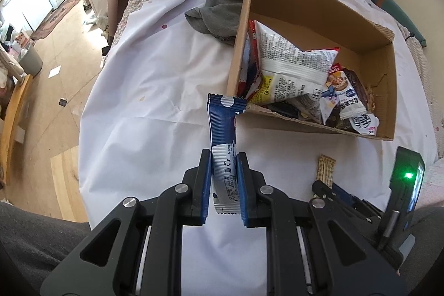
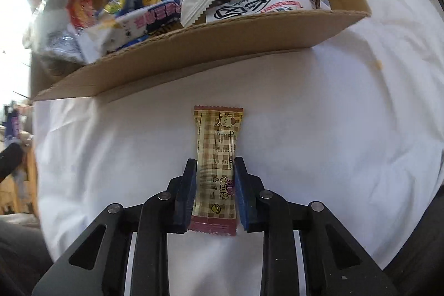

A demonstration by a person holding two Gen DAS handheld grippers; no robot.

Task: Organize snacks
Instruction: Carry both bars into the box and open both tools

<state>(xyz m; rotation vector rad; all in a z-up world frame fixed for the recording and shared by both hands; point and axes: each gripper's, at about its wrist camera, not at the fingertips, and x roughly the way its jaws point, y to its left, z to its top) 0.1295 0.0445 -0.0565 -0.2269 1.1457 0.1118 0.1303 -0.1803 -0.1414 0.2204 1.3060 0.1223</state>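
Note:
My left gripper (image 1: pixel 224 157) is shut on a blue and white snack bar (image 1: pixel 223 129), held above the white sheet just left of the near corner of the cardboard box (image 1: pixel 313 124). The box holds several snack packets (image 1: pixel 294 65). My right gripper (image 2: pixel 215 162) is shut on a tan checked snack bar (image 2: pixel 217 157) that lies flat on the sheet in front of the box (image 2: pixel 211 46). The tan bar (image 1: pixel 326 169) and the right gripper (image 1: pixel 323 189) also show in the left wrist view, low at the right.
A grey cloth (image 1: pixel 219 15) lies against the box's left wall. The white sheet (image 1: pixel 155 90) covers the bed, whose left edge drops to a wooden floor (image 1: pixel 55 107). A grey bin (image 1: pixel 30 60) stands on the floor. Bedding is piled behind the box.

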